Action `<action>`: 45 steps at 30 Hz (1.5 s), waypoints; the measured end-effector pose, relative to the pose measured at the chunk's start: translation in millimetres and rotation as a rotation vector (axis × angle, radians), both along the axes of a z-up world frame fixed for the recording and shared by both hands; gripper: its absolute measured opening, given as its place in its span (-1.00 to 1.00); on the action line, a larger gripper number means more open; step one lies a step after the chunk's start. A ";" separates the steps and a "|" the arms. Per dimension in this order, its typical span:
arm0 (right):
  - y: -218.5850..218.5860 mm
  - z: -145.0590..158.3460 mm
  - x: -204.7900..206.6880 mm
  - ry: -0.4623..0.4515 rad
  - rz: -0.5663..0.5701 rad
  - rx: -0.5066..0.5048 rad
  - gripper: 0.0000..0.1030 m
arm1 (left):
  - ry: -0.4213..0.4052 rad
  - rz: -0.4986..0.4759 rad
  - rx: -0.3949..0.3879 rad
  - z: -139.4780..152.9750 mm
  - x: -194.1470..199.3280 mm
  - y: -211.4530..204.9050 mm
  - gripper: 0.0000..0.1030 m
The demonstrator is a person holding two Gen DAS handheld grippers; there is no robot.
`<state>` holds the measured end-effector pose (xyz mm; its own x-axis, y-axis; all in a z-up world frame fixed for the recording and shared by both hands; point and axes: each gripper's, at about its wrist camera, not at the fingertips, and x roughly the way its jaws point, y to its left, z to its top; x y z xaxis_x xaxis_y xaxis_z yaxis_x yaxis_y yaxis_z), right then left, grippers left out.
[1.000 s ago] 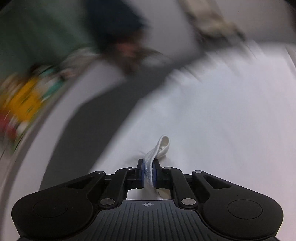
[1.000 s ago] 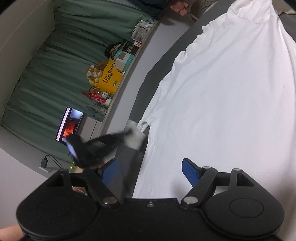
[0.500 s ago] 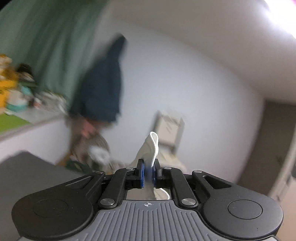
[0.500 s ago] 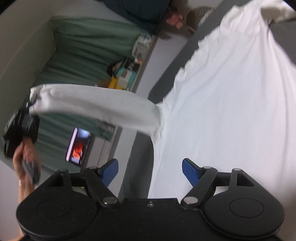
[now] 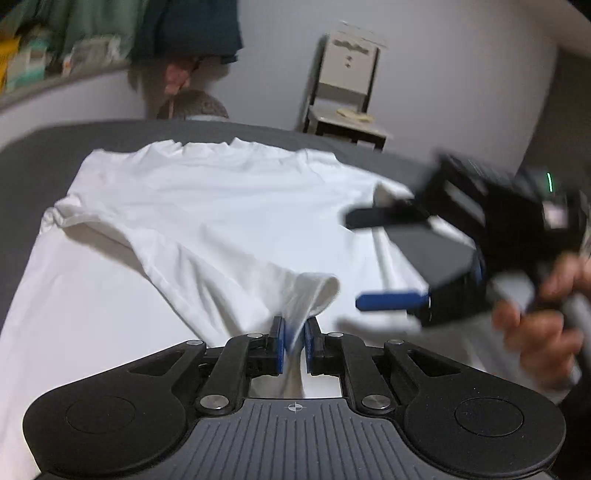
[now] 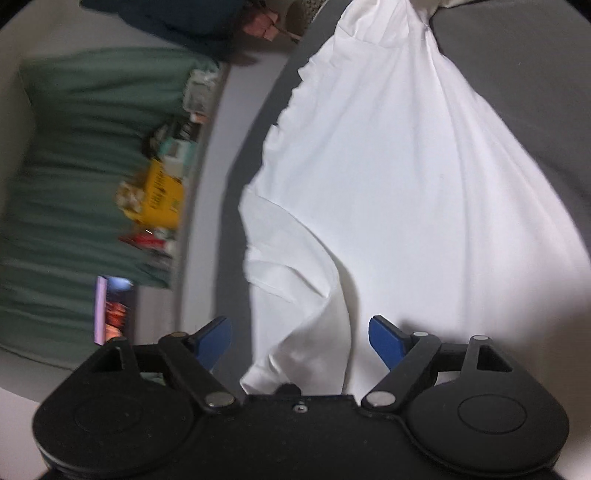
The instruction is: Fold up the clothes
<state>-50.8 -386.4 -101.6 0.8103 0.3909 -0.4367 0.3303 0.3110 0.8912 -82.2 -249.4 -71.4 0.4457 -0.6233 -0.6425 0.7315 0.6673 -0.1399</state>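
Note:
A white long-sleeved shirt lies spread on a dark grey bed. My left gripper is shut on the cuff of its sleeve, which lies folded across the shirt's body. My right gripper hovers open above the shirt's right side, held by a hand. In the right wrist view the right gripper is open with the shirt and the folded sleeve below it, nothing between the blue pads.
A chair stands by the far wall behind the bed. A shelf with a yellow bag and clutter runs along green curtains. A lit screen sits lower on that side. Dark clothing hangs on the wall.
My left gripper lifted the sleeve cuff high and swung it over onto the shirt's body, still gripping it. My right gripper stayed open and shifted over the shirt.

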 end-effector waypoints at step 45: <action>5.2 -27.6 3.3 0.068 -0.006 -0.062 -0.95 | 0.301 0.248 -0.213 -53.2 37.6 38.5 -0.96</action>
